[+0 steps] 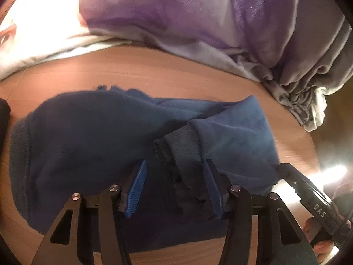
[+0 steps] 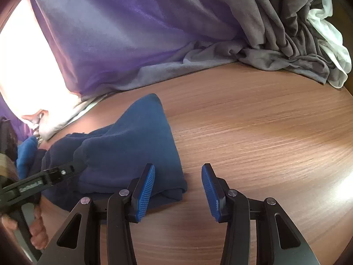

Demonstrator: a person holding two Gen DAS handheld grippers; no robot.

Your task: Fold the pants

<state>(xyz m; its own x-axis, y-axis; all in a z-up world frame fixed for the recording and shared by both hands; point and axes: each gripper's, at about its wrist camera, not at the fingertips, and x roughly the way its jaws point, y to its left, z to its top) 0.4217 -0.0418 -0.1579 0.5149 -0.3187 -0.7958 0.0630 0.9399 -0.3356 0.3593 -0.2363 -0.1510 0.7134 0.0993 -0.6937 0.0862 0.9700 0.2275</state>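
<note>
Dark blue pants (image 1: 88,132) lie folded in a bundle on the wooden table (image 1: 154,66). Their ribbed cuffs (image 1: 183,145) rest on top and run down between the fingers of my left gripper (image 1: 175,165). That gripper is open: the cuffs lie close to the right pad, with a gap at the left pad. In the right wrist view the pants (image 2: 132,143) fill the left middle. My right gripper (image 2: 178,167) stands open just past their near right corner, over bare table (image 2: 264,121), with nothing between its pads. The left gripper's tip (image 2: 75,165) rests on the pants.
A purple cloth (image 2: 121,44) and crumpled grey fabric (image 2: 286,33) are heaped along the table's far side, with white cloth (image 2: 331,33) at the far right. A person's hand (image 2: 37,231) holds the left gripper's handle. Bare wood stretches to the right of the pants.
</note>
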